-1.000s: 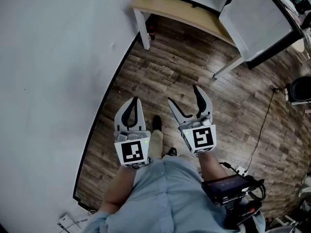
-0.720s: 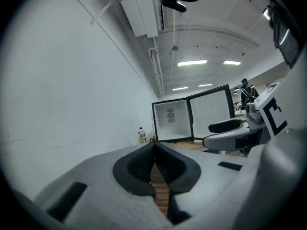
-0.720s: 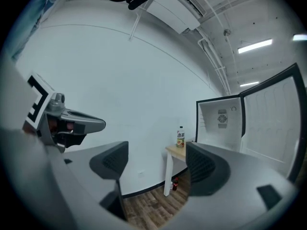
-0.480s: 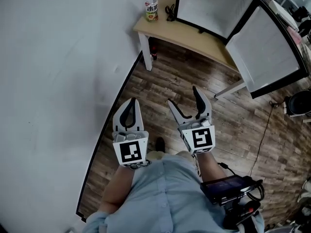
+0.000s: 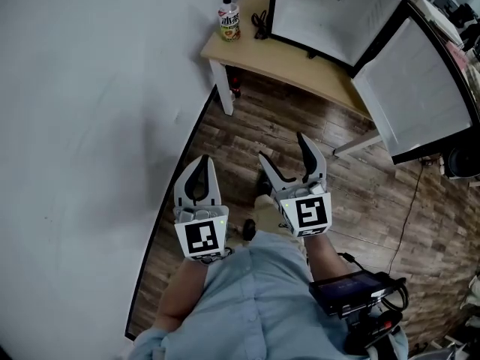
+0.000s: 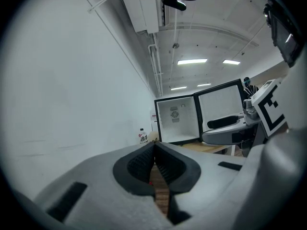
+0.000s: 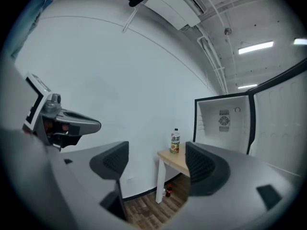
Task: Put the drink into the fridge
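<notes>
The drink, a clear bottle with a yellow-green label (image 5: 229, 19), stands upright at the left end of a light wooden table (image 5: 300, 57), beside the wall. It shows small in the left gripper view (image 6: 142, 136) and in the right gripper view (image 7: 175, 141). An open mini fridge (image 5: 330, 13) with a white inside sits on the same table, its door (image 5: 431, 88) swung out to the right. My left gripper (image 5: 201, 167) is shut and empty, held over the floor. My right gripper (image 5: 286, 156) is open with nothing between its fingers. Both are well short of the table.
A white wall (image 5: 82, 126) runs along the left with a dark baseboard. A small dark red bottle (image 5: 237, 91) stands on the wood floor by the table leg (image 5: 221, 88). A cable (image 5: 409, 193) trails across the floor at right. The person's shoes show below the grippers.
The view has moved toward the table: bottle, table and fridge show more fully. Both grippers keep their jaw states and their place in front of the person.
</notes>
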Tool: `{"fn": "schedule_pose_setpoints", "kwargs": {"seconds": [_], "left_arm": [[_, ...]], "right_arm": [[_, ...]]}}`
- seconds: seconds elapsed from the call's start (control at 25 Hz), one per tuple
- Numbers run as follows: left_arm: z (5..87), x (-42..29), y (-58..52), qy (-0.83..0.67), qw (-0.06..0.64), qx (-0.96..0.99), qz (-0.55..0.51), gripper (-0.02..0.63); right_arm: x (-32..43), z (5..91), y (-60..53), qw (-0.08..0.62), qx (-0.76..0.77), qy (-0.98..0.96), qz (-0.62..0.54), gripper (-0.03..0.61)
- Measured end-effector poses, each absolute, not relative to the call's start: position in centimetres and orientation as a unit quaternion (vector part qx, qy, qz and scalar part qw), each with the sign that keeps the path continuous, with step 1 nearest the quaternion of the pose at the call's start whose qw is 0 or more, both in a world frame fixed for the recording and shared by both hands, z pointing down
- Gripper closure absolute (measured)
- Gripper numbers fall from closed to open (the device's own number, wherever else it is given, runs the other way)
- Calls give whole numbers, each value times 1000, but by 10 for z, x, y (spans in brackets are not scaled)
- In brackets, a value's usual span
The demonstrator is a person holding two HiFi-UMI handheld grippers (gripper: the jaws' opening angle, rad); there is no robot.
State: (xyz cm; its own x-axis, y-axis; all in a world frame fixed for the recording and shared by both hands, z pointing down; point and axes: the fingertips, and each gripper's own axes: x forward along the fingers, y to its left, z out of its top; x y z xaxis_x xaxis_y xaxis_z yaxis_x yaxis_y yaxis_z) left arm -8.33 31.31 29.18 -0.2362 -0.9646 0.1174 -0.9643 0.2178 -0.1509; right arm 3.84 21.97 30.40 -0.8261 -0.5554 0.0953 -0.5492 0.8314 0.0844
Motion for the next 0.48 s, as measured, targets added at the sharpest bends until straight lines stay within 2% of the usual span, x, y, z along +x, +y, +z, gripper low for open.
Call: {"fn": "schedule_pose_setpoints", "kwargs": {"seconds": [0.48], "left_arm": [[324,-142,194,782,-37,-609,-123,604]], "right_arm": [[-26,334,99,74,277,-958,-3,207]]}}
